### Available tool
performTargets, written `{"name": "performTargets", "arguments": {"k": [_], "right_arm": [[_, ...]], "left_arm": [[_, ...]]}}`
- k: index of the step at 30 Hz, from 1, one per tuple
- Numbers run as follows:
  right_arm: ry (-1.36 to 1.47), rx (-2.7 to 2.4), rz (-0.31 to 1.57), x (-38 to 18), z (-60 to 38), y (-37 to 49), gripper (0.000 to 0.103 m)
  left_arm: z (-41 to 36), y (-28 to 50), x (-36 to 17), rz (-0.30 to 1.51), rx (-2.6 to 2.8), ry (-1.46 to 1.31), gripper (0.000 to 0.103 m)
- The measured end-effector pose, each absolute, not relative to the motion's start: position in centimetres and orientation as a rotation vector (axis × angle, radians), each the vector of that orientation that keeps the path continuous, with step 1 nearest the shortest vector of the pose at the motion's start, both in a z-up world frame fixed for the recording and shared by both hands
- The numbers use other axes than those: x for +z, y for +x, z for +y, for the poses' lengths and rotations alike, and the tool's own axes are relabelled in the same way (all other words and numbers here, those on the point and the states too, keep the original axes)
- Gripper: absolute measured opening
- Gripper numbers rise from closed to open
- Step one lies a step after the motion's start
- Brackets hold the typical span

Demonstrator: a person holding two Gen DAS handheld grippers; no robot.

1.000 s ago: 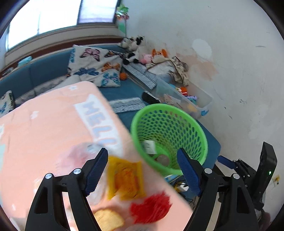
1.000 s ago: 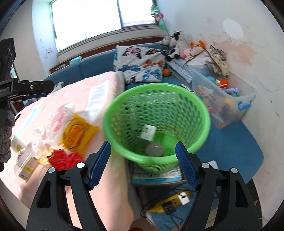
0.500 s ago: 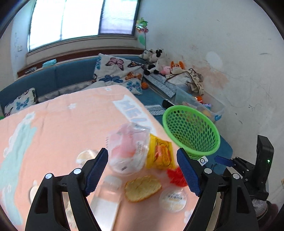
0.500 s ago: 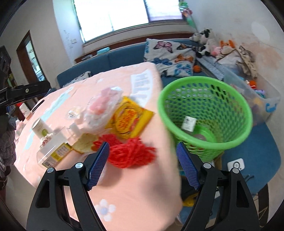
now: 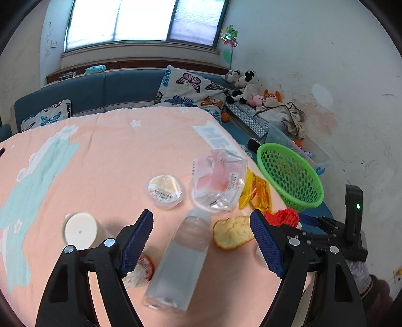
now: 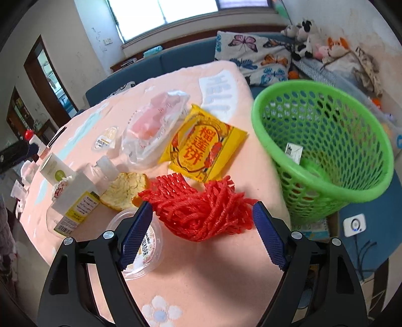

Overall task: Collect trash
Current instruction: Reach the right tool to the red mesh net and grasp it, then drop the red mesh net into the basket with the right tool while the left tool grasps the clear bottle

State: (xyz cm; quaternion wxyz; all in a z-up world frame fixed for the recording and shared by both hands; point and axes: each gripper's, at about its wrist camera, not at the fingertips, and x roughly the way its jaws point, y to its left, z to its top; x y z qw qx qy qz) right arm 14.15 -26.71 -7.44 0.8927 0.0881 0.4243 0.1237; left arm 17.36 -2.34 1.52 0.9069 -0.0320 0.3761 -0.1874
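Pink blanket-covered table (image 6: 216, 276), red mesh net (image 6: 201, 211), yellow snack packet (image 6: 203, 148), clear bottle (image 5: 181, 261), peel (image 5: 232, 232)

I'm in a home living room: a blue sofa (image 5: 100, 93) with butterfly cushions (image 6: 253, 54), plush toys (image 5: 247, 88) by the wall, a window (image 5: 140, 21) above.

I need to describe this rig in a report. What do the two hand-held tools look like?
Both match: the left tool and right tool have black angular frames with silver screws and ridged blue pads. In the left view, the right tool carries a black block with a green light.
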Motion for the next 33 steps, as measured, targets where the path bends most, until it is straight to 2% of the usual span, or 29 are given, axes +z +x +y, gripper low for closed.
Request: {"name": "performTargets", "arguments": {"k": [16,27,33], "right_arm": [[0.231,0.247,0.886,-7.7,-27.1,14.2,0.057],[0.242,0.247,0.818,-5.3,-27.6,12.8,0.057],[0.258,0.233,0.792,-4.3,-28.1,12.6,0.057]], "left_arm": [[-2.9,16.3,-3.6,0.894,-0.428,0.017,0.077],[-4.0,17.2,-5.4,0.915,-0.431,0.103,0.076],[-3.8,18.0,-5.7,0.926,-0.428,0.108,0.073]]}}
